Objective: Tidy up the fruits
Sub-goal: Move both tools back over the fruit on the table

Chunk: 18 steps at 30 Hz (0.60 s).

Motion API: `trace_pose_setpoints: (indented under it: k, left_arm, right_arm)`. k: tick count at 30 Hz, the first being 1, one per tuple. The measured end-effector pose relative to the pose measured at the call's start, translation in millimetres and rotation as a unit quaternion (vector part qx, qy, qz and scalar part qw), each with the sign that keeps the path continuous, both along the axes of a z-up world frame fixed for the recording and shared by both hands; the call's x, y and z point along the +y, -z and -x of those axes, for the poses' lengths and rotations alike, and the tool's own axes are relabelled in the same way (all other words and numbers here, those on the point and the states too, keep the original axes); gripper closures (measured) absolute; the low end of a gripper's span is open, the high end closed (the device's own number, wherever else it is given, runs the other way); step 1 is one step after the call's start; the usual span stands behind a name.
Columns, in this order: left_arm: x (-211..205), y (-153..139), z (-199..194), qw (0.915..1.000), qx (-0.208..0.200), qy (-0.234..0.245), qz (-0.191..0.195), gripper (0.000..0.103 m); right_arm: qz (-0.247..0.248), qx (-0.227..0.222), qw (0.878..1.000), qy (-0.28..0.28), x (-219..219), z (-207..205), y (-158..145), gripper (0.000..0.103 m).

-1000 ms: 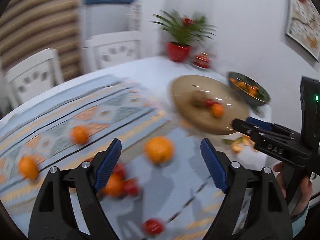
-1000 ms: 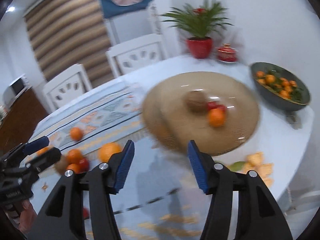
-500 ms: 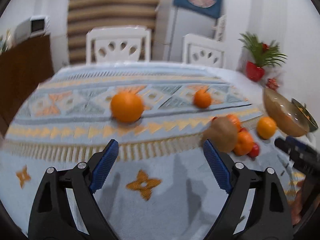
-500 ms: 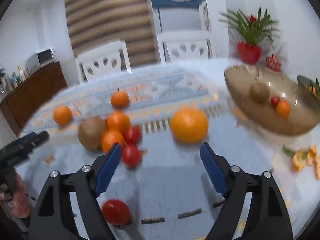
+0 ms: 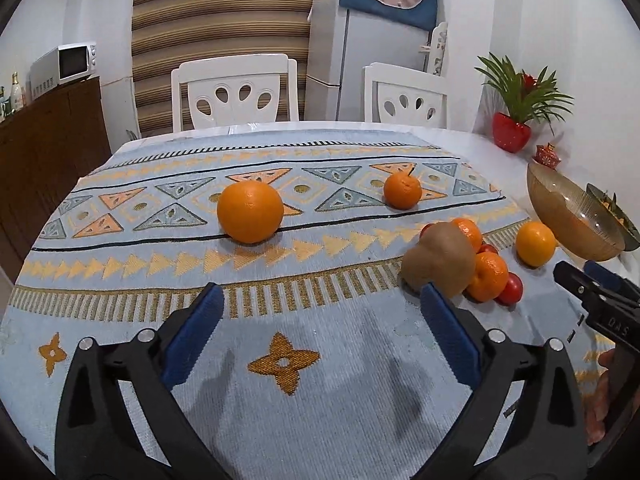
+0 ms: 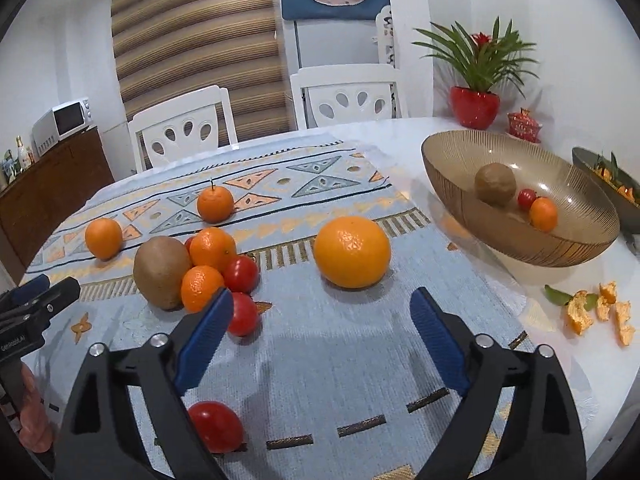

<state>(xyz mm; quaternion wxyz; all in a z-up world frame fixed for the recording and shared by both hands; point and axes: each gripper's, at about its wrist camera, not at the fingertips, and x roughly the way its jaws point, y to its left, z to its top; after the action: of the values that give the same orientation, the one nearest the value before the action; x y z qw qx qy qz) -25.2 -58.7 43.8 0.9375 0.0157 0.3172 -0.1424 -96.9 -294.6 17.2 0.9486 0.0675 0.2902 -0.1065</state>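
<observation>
Hovering over the patterned cloth [image 6: 352, 360], my right gripper [image 6: 320, 320] and my left gripper [image 5: 320, 320] both stand wide open, gripping nothing; the ribbed amber bowl [image 6: 560, 248] at my right holds a kiwi [image 6: 495, 183], a small tomato [image 6: 526, 199] and a mandarin [image 6: 543, 213]; behind it a dark bowl [image 6: 632, 216] carries leafy mandarins. On the cloth lies a big glossy orange [image 6: 352, 251], dimpled and bright — beside it, apart, a huddle of one brown kiwi [image 6: 161, 271], mandarins and tomatoes touching; orange peel [image 6: 596, 312] litters the white table [image 6: 536, 292].
</observation>
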Motion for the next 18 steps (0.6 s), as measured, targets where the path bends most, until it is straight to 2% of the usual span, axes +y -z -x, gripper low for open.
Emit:
trace_pose_setpoints:
  k: [6,18]
  left_arm:
    - [4.5,1.6,-1.8,0.9999,0.007,-0.012,0.004,0.003]
    - [6.1,3.3,-5.1,0.9996,0.019,-0.019,0.006,0.003]
  right_arm:
    - [0.023,0.005,1.000,0.006,7.4,-0.3,1.1,0.011]
    - [0.021,0.013,1.000,0.009,6.0,-2.0,2.6,0.010]
